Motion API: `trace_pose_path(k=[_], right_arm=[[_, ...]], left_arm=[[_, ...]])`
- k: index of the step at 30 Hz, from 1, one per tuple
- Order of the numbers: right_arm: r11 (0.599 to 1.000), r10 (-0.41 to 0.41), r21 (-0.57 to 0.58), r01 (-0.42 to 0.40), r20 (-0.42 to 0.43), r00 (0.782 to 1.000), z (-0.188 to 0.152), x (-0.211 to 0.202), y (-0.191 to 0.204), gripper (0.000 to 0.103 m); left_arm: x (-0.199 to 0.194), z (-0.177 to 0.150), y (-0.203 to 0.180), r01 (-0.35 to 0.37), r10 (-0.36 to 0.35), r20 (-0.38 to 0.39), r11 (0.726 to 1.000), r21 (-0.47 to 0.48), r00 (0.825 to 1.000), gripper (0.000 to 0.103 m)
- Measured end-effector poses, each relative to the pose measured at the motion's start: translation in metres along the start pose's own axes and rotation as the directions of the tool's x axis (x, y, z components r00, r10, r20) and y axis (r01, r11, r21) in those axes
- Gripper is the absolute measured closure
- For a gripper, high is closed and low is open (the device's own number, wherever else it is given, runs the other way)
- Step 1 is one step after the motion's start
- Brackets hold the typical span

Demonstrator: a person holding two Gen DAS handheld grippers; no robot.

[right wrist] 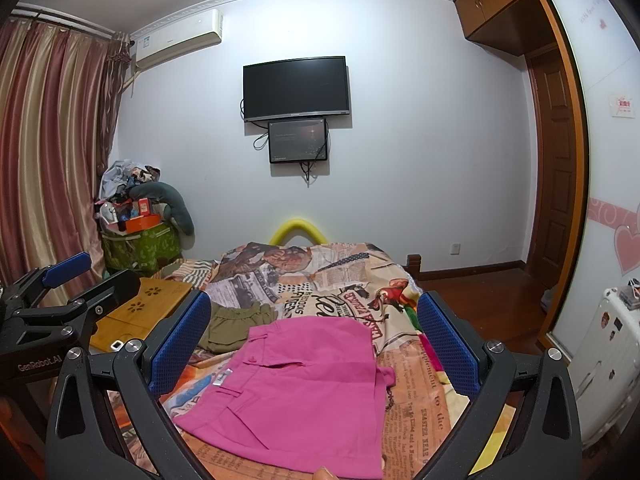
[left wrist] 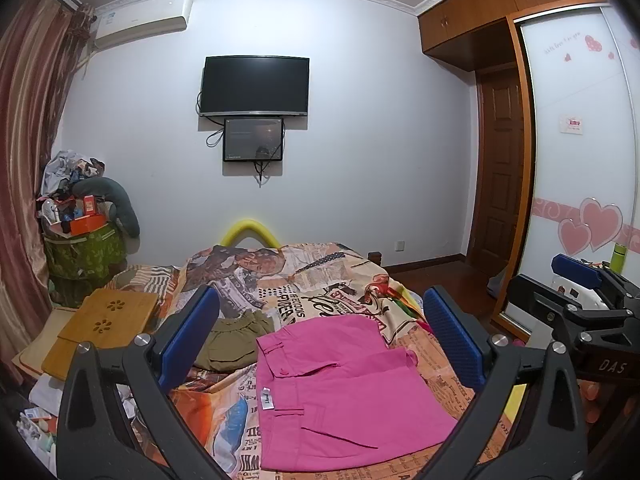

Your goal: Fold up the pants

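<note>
Pink pants (left wrist: 340,392) lie folded flat on the patterned bedspread (left wrist: 320,280), waistband toward the left; they also show in the right wrist view (right wrist: 304,388). My left gripper (left wrist: 320,340) hovers above them, open and empty, its blue pads (left wrist: 188,336) wide apart. My right gripper (right wrist: 316,344) is also open and empty above the pants. The right gripper shows at the right edge of the left wrist view (left wrist: 584,284), and the left gripper at the left edge of the right wrist view (right wrist: 84,276).
An olive green garment (left wrist: 236,340) lies folded on the bed just behind the pink pants. A wooden lap tray (left wrist: 108,320) sits at the bed's left side. A cluttered green bin (left wrist: 84,248) stands in the corner. A wardrobe (left wrist: 580,140) lines the right wall.
</note>
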State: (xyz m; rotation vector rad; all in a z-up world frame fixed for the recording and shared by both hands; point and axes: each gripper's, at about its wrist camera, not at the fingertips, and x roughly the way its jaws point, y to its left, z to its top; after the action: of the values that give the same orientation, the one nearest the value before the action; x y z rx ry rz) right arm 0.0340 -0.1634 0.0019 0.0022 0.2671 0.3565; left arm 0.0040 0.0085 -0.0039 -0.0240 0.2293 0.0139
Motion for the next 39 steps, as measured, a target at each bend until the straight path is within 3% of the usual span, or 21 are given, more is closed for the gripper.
trace_pose_path(k=[39], right_arm=[[1.0, 0.002, 0.014, -0.002, -0.021, 1.0, -0.008, 0.01, -0.001, 0.001]], left_arm=[[0.01, -0.004, 0.008, -0.007, 0.007, -0.016, 1.0, -0.013, 1.0, 0.0]])
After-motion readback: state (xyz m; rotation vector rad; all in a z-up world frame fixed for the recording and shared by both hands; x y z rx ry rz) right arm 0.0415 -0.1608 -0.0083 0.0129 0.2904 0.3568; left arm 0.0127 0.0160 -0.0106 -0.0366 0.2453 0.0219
